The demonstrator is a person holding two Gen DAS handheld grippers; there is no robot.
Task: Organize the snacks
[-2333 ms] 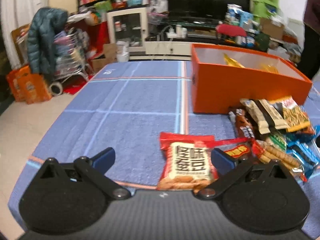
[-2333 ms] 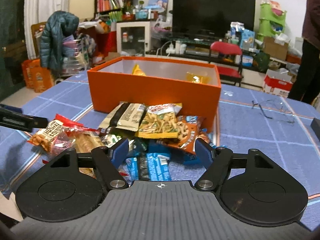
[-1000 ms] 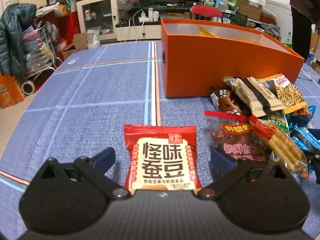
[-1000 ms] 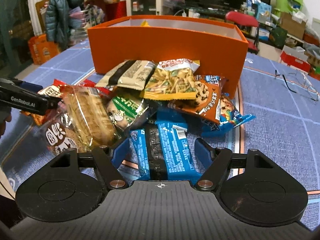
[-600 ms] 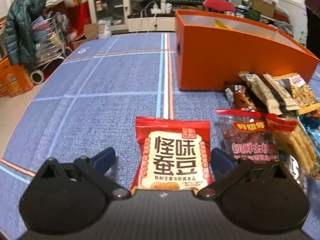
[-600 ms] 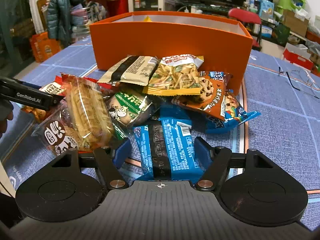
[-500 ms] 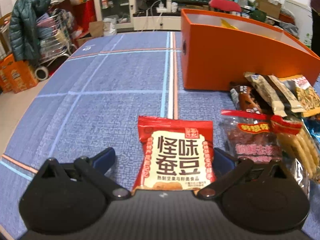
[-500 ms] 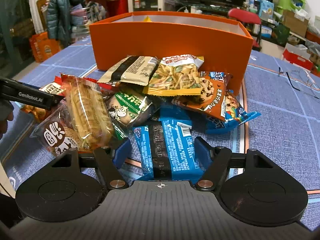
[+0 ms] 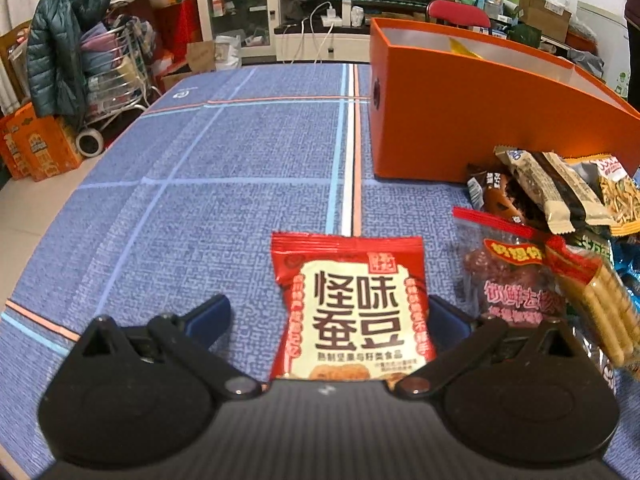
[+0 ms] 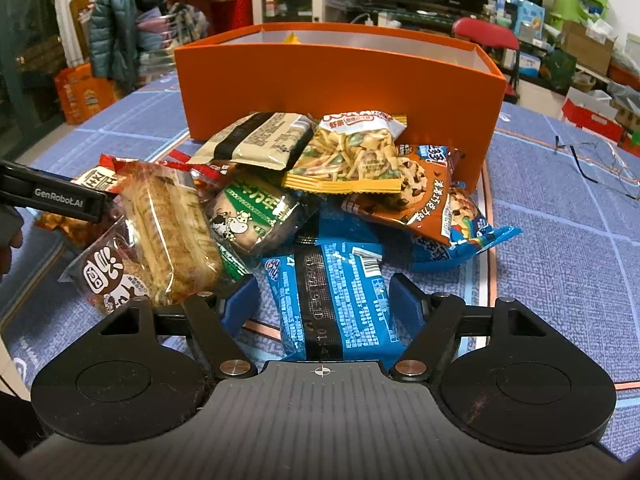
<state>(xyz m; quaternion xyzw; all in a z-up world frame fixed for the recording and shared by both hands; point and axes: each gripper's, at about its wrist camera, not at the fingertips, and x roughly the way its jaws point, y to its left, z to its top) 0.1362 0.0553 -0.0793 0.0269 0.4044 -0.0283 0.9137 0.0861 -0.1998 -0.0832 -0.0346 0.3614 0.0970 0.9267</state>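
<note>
My left gripper (image 9: 326,314) is open around a red broad-bean snack packet (image 9: 350,304) that lies flat on the blue tablecloth; the packet sits closer to the right finger. My right gripper (image 10: 326,296) is open around a blue biscuit packet (image 10: 334,300) at the near edge of the snack pile (image 10: 304,184). The orange box (image 10: 340,80) stands behind the pile, open-topped with a few yellow packets inside. It also shows in the left wrist view (image 9: 472,120). The left gripper's finger (image 10: 52,196) shows at the left of the right wrist view.
A clear bag of red sausages (image 9: 512,280) and a pack of stick biscuits (image 9: 600,304) lie right of the red packet. Eyeglasses (image 10: 596,160) lie on the cloth at the right. The table's left edge (image 9: 36,240) drops to the floor.
The left gripper has shifted slightly left, so the red packet now sits nearer its right finger. The right gripper has barely moved around the blue packet.
</note>
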